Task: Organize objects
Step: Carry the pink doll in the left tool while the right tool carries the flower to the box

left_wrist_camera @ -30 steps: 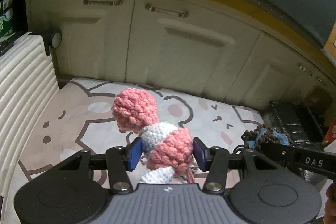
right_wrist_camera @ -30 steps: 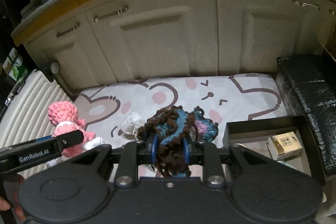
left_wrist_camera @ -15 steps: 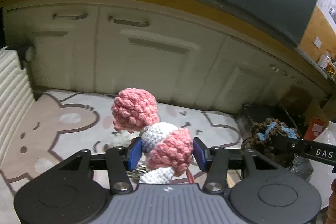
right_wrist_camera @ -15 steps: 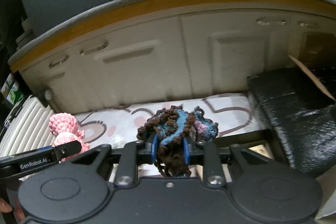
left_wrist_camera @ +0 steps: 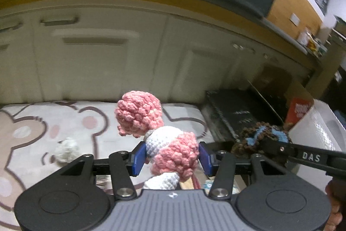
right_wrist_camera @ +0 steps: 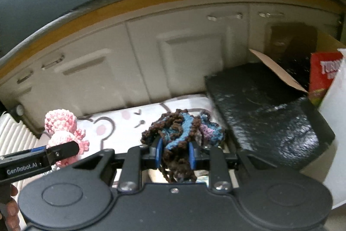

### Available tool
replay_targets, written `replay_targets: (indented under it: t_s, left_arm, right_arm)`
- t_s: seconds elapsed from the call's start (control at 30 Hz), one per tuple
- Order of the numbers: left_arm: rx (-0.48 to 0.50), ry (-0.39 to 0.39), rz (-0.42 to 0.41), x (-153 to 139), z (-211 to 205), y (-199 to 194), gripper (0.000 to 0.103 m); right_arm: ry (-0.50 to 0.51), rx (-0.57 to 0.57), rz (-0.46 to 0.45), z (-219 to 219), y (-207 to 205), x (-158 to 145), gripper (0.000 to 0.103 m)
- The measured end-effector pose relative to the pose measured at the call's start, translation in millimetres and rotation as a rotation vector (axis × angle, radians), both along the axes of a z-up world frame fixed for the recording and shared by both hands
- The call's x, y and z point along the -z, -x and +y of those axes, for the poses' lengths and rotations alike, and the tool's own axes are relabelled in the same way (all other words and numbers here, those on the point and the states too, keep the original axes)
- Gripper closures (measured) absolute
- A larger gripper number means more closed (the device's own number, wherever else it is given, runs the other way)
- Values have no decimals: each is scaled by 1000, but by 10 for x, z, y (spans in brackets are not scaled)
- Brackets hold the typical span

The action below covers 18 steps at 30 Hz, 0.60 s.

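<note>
Two crocheted toys in transit, one per hand-held gripper.
Left hand-held gripper clamped on the pink-and-white crochet doll; right hand-held gripper nearly closed on the brown-and-blue yarn toy. Both held above the bear-print mat; small white pompom beyond. Step: carrying. Next: probably lowering each into a container.

The lower end of the pink and white crochet toy is hidden behind the gripper body, and the cabinet doors are kinda smeared by motion blur.
</note>
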<state>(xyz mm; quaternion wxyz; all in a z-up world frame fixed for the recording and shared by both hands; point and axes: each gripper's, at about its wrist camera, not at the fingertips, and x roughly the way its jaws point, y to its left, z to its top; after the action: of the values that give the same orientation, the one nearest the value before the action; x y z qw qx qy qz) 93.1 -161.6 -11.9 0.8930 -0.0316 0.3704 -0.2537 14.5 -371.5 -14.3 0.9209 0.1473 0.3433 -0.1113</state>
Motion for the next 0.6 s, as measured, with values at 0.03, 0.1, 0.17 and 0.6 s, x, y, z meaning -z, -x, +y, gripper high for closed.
replay_targets:
  t_s: [0.03,0.1,0.17,0.6]
  left_arm:
    - [16,-6,4,20,-66,3,51]
    - [53,-21,11,70,-191,15,51]
    - [87,-31,21,132,-303,16,51]
    - [248,-51,36,664,-941,-211,51]
  right_arm:
    - [-5,9,1,-38,8,19,78]
    - [-12,26,6,-109,9,57,78]
    - [-18,41,7,-165,-2,92,78]
    - [-52,76,37,-357,-82,236,78]
